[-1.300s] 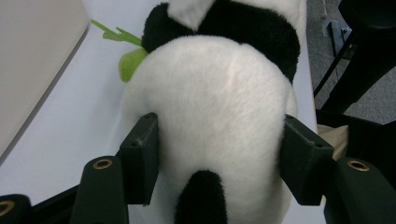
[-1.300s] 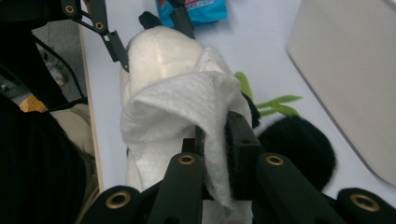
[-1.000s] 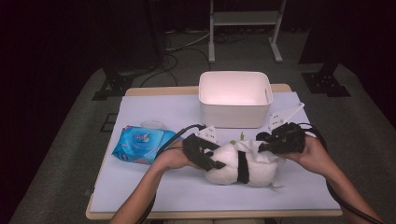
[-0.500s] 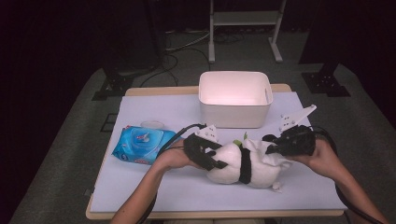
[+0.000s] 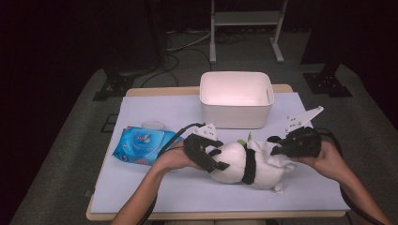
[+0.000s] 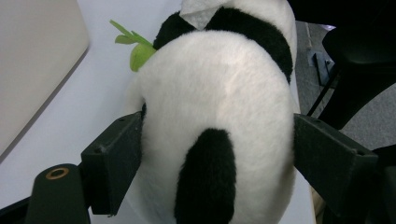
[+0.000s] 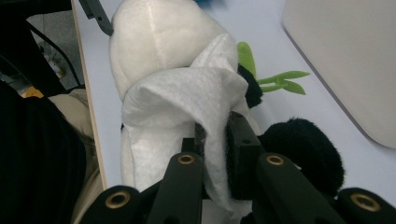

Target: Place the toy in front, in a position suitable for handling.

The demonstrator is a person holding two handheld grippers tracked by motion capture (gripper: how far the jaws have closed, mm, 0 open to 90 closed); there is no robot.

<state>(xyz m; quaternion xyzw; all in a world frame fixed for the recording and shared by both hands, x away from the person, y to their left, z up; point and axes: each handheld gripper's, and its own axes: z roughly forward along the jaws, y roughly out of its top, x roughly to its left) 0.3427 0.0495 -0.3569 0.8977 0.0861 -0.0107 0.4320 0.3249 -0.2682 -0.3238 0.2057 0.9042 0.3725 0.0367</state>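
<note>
A stuffed panda (image 5: pixel 244 164) lies on its side on the white-covered table (image 5: pixel 155 187), just in front of a white bin (image 5: pixel 236 98) that stands toward the far edge. The panda is the landmark for everything below.

The left tongs (image 5: pixel 206 157) sit at the panda's left end. In the left gripper view the two black jaws stand wide apart on either side of the toy's round white rump (image 6: pixel 217 126). The left jaw lies against the fur; the right jaw is at the edge of the fur, and I cannot tell whether it touches. The jaws have just been opening, with the panda between them, and they no longer squeeze it.

The right tongs (image 5: pixel 281 149) are at the panda's right end, held in the person's right hand (image 5: pixel 328 159). In the right gripper view the jaws are close together, clamped on a fold of a white wipe (image 7: pixel 187 107). The wipe drapes over the panda's body, touching it. A black ear (image 7: pixel 301 144) shows just right of the jaws, and a green felt sprig (image 7: pixel 275 79) sticks out of the toy on the side nearest the bin.

A blue pack of wipes (image 5: pixel 141 145) lies flat on the table to the left of the panda, apart from it, just beyond the left hand (image 5: pixel 176 159). Both forearms reach in from the near edge of the table.
</note>
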